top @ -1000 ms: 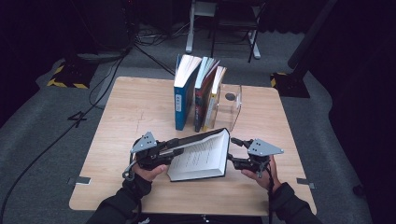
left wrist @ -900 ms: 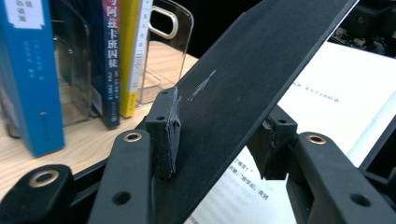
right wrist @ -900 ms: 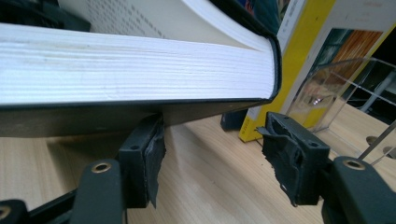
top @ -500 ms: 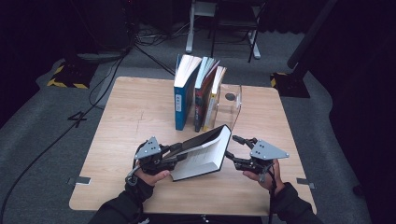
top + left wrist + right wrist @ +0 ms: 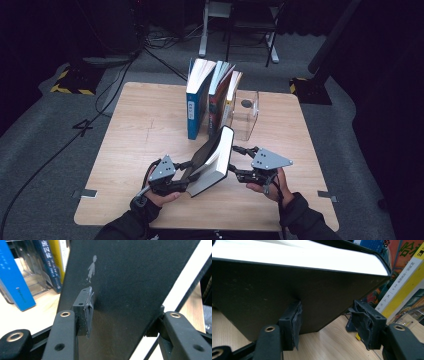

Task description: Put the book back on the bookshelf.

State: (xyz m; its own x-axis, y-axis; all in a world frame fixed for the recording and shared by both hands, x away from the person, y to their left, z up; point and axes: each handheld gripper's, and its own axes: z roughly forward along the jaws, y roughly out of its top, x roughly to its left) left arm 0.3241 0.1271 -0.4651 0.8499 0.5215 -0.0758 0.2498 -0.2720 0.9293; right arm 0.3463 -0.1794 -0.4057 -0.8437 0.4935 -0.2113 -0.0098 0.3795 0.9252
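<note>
Black book: a thick hardback (image 5: 212,160) with matte black covers and a white page block, tilted up on its lower edge on the table, between the two grippers.
Left gripper: (image 5: 186,167) sits at the book's left side; in the left gripper view (image 5: 120,320) the black cover runs between its jaws, one pad (image 5: 86,312) flat on the cover and the other jaw at the book's far edge, so it is clamped on the book.
Right gripper: (image 5: 235,161) reaches the book from the right; in the right gripper view (image 5: 329,322) the left pad (image 5: 294,320) touches the dusty dark cover while the right pad (image 5: 367,322) stands free in the air, jaws apart.
Left gripper view alone: a small silver figure (image 5: 91,268) printed on the cover, and a frayed edge on the pad's rubber facing.
Right gripper view alone: the bright, smooth page edge (image 5: 307,257) above the cover.
High view alone: both hands, dark sleeves, and the grey three-cornered plates on the grippers.
Beyond the jaws: a row of upright books, a blue one (image 5: 196,100) and a yellow-spined one (image 5: 402,285) among them, leaning against a clear plastic stand (image 5: 247,112).
Table: pale wood grain (image 5: 140,125), rounded corners.
</note>
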